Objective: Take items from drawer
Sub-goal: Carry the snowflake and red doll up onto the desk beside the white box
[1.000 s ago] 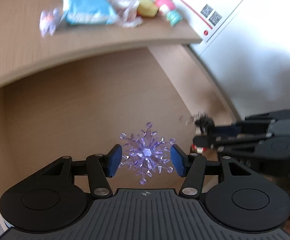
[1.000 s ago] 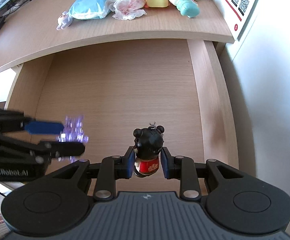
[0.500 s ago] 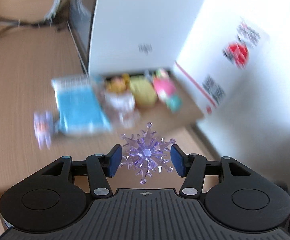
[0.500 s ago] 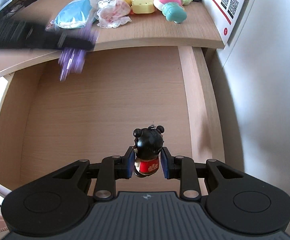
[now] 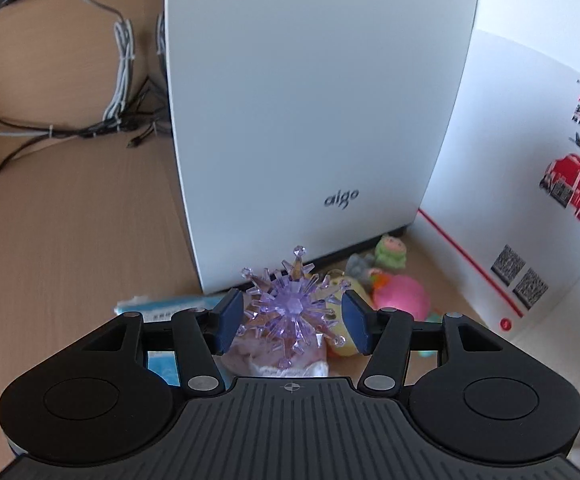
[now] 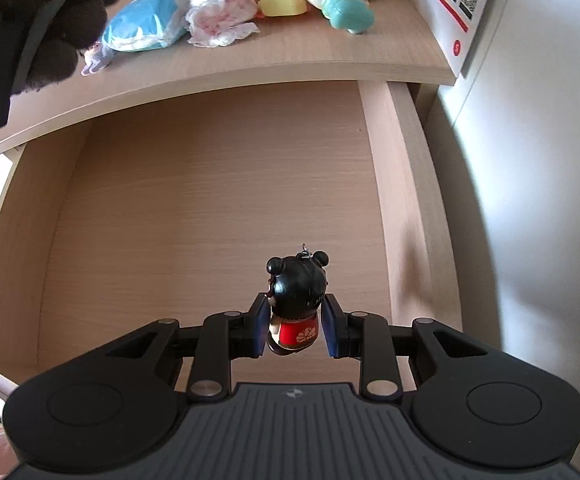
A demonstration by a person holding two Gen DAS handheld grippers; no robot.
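left gripper [image 5: 293, 322] clamps purple snowflake [image 5: 290, 312], hiding toys behind | right gripper [image 6: 295, 330] clamps black-haired doll [image 6: 296, 300] over bare drawer [image 6: 210, 208] | worktop [image 6: 290, 60] edge overhangs

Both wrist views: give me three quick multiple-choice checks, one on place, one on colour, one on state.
1. Where is the snowflake ornament?
A. lying in the drawer
B. between the left gripper's pads, above the desk toys
C. on the floor

2. What colour is the doll's top?
A. red
B. green
C. yellow

3. How is the right gripper?
A. open, empty
B. out of view
C. shut on the doll

Answers: 1 B, it sits between the blue pads; 2 A, red shows below the black hair; 3 C, both pads press the doll's sides.
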